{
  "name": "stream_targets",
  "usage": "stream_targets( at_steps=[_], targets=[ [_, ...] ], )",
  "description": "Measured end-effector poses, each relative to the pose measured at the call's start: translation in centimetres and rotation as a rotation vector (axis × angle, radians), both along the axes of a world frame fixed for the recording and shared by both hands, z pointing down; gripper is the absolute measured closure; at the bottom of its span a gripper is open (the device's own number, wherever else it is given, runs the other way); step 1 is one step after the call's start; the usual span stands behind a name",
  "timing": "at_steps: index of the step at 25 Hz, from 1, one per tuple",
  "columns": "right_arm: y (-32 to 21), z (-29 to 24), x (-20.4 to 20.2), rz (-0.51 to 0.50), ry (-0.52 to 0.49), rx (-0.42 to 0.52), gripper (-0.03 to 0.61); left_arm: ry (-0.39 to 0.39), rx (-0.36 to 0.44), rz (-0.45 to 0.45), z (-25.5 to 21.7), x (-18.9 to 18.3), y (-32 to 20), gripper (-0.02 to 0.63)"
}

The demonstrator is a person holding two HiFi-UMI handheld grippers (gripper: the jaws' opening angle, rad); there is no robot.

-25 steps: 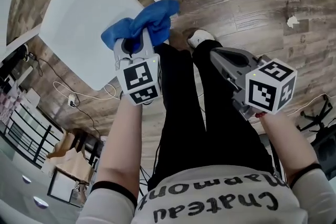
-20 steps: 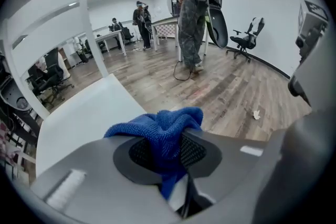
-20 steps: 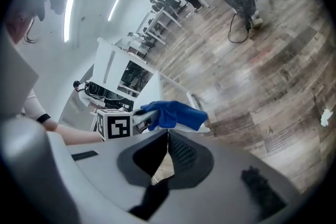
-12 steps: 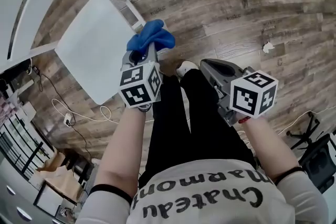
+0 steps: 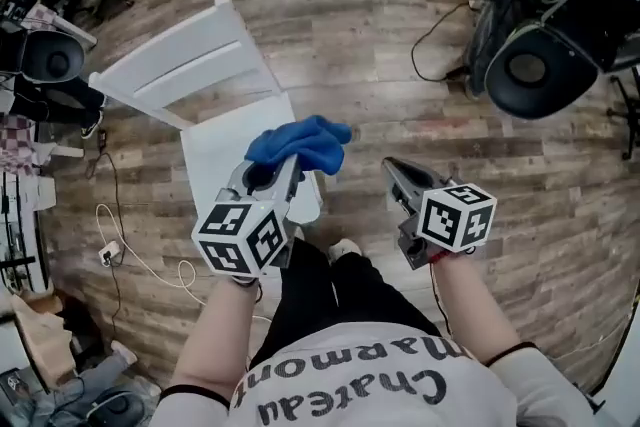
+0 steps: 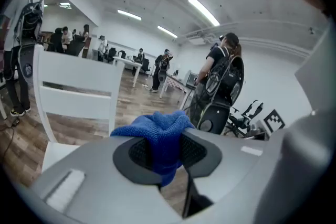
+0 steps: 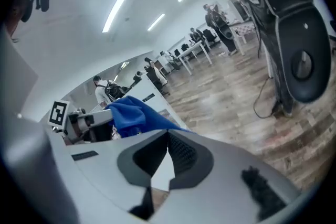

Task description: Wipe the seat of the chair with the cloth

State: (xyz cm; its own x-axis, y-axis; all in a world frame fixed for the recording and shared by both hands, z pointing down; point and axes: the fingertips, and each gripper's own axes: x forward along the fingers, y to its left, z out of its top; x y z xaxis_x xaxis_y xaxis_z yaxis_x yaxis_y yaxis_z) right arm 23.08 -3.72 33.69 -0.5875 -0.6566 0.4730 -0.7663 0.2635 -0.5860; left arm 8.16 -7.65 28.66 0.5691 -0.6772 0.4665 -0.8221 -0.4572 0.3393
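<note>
The left gripper [image 5: 272, 177] is clamping a blue cloth [image 5: 300, 143]. In the left gripper view its jaws are pressing on a fold of the cloth [image 6: 157, 131], and the rest is bunching up beyond the tips. The cloth is hanging over the near right edge of the seat [image 5: 222, 160] of the white chair [image 5: 185, 65]. Whether it is touching the seat is hard to tell from above.

The right gripper [image 5: 395, 173] is hovering to the right of the cloth, off the chair and over the wood floor [image 5: 380, 35]. Its jaws appear to be meeting at the tips with nothing between them. In the right gripper view the cloth [image 7: 134, 113] is showing to the left, beyond the jaws. A black speaker [image 5: 527, 67] is standing at the far right.
</note>
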Motion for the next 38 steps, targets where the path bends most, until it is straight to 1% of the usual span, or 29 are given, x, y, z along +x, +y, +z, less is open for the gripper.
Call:
stream_targets(
  at_steps=[2,3,6,9,11,13,16,19,22,26,28,31,35,38],
  targets=[
    [-3.0,-3.5,-0.6,-0.051,0.031,0.097,0.563,0.039,0.089,-0.044,-4.1,-2.0,0.2,0.523],
    [-4.1,-5.4,-0.8,-0.070,0.041,0.141,0.563,0.045,0.123,-0.063,-5.9,-3.0,0.7,0.523],
    [-6.6,-11.5,-2.1,-0.114,0.026,0.261,0.563,0.028,0.200,-0.133,-10.5,-6.8,2.7,0.523],
    [-8.0,-17.7,-4.6,-0.171,-0.007,0.381,0.563,0.026,0.330,-0.236,-15.8,-11.1,4.3,0.523],
    [-7.4,-21.1,-6.3,-0.209,-0.020,0.442,0.563,0.042,0.404,-0.308,-19.2,-13.4,5.7,0.523],
    [-6.3,-24.1,-8.1,-0.257,-0.023,0.504,0.563,0.071,0.453,-0.357,-22.2,-15.1,7.2,0.523],
    [-5.2,-28.6,-11.0,-0.331,0.008,0.625,0.563,0.087,0.528,-0.398,-26.4,-17.1,9.2,0.523],
    [-3.6,-32.2,-13.3,-0.373,0.034,0.722,0.563,0.064,0.600,-0.417,-29.3,-18.5,11.4,0.522],
    [-1.9,-35.0,-15.5,-0.382,0.006,0.775,0.563,0.036,0.636,-0.418,-31.0,-19.9,13.3,0.522],
    [0.5,-37.3,-18.3,-0.386,-0.046,0.800,0.563,0.015,0.659,-0.387,-32.5,-21.2,15.7,0.522],
    [1.7,-37.5,-19.7,-0.391,-0.033,0.805,0.563,0.001,0.665,-0.381,-32.9,-22.2,17.0,0.522],
    [3.6,-37.4,-21.5,-0.392,0.012,0.812,0.563,0.003,0.667,-0.367,-33.5,-23.7,18.8,0.522],
    [6.2,-37.6,-22.7,-0.371,0.045,0.820,0.563,0.037,0.668,-0.362,-34.4,-25.6,21.2,0.522],
    [7.7,-37.6,-23.2,-0.347,0.064,0.815,0.565,0.070,0.653,-0.365,-34.4,-27.1,22.3,0.522]
  ],
)
